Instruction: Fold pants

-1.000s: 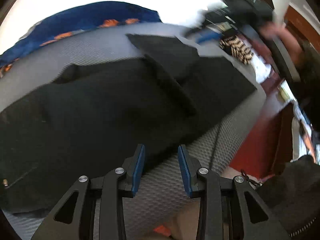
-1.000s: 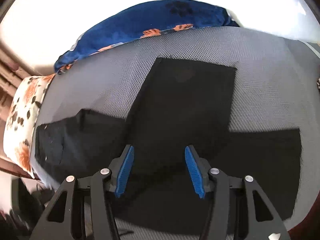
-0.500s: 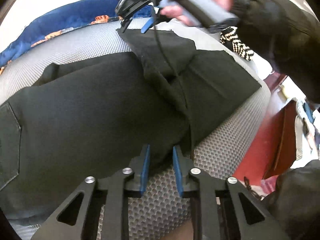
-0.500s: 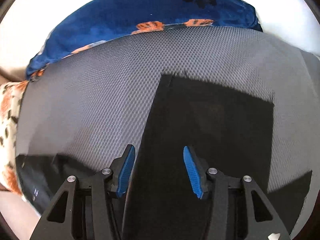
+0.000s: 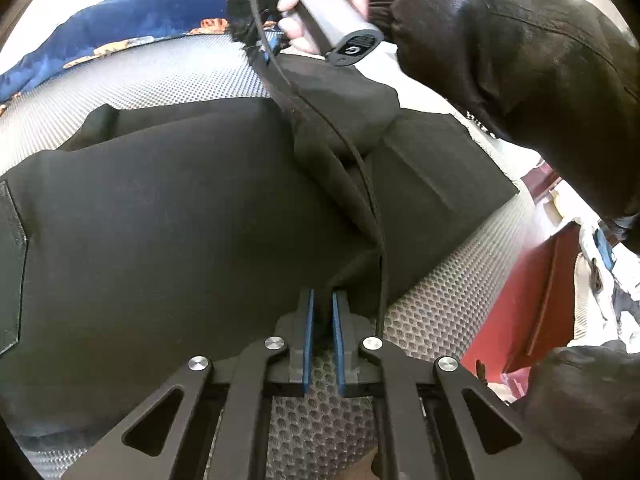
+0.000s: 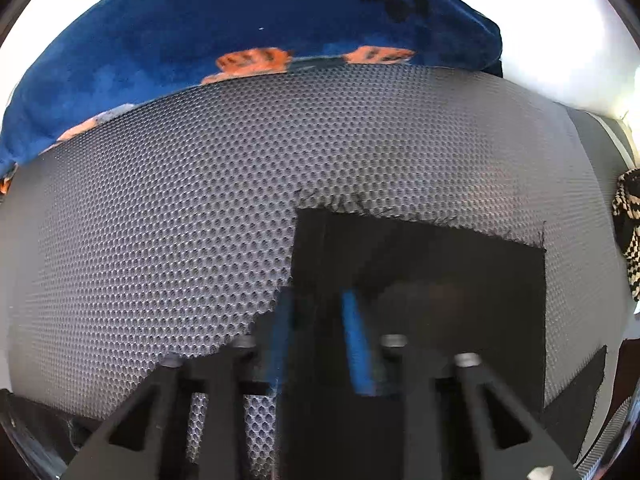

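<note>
Now, left gripper (image 5: 322,312) pinching the black pants (image 5: 160,220) edge at 6 o'clock, right gripper (image 6: 318,324) blurred, jaws parted over a pant leg, grey mesh mat (image 6: 160,220) beneath.

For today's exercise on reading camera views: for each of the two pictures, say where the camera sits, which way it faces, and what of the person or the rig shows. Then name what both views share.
Left wrist: sits on the left gripper, facing across the black pants on the grey mesh mat; its blue pads pinch the pants' near edge; the person's right hand and dark sleeve show.
Right wrist: sits on the right gripper, facing down over a pant leg's frayed end; only its blurred fingers show.
Shared: pants, mat, blue blanket.
</note>
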A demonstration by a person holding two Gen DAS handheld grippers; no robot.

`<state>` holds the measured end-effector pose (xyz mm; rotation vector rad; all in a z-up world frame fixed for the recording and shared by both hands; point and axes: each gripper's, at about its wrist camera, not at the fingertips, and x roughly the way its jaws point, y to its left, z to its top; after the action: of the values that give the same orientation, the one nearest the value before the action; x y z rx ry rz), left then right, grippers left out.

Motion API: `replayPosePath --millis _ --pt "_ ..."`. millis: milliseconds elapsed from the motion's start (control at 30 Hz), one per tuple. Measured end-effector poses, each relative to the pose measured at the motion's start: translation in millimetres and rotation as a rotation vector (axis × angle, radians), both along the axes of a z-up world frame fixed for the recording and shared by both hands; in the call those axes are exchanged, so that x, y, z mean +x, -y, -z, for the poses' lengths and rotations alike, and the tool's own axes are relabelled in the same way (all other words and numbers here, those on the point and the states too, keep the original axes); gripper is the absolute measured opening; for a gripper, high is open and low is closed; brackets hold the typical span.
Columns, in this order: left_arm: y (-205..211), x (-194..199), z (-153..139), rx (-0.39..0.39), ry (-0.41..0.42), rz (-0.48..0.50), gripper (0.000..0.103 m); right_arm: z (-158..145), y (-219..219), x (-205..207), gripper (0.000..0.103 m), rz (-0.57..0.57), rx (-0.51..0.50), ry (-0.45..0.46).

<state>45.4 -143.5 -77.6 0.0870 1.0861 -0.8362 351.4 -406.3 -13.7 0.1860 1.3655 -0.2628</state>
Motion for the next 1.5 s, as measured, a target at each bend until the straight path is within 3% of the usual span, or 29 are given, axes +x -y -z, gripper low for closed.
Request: replayPosePath --millis 267,467,633,867,967,1067,1267,1500 --pt "4 -2 -2 0.036 0.017 0.004 0.009 -46 46 -45 0.007 0.054 0.053 0.115" --pt "10 -6 -5 0.069 0.040 0.012 0.008 -98 127 -134 0.007 0.188 0.097 0.216" --pt "11 -10 -7 0.084 0.069 0.028 0.008 -119 188 -227 0.007 0.324 0.109 0.263" --pt "13 -15 -7 0.106 0.096 0.050 0.008 -70 224 -320 0.007 0.471 0.176 0.197" --pt "16 -17 -8 0.131 0.117 0.068 0.009 -48 230 -341 0.007 0.497 0.202 0.180" --pt "20 -19 -9 0.156 0.137 0.081 0.009 -38 233 -352 0.007 0.509 0.224 0.185" --pt "25 -18 -8 0.173 0.140 0.087 0.009 -54 233 -374 0.006 0.509 0.197 0.244" --pt "28 -14 -7 0.183 0.123 0.105 0.009 -31 240 -383 0.006 0.567 0.231 0.229"
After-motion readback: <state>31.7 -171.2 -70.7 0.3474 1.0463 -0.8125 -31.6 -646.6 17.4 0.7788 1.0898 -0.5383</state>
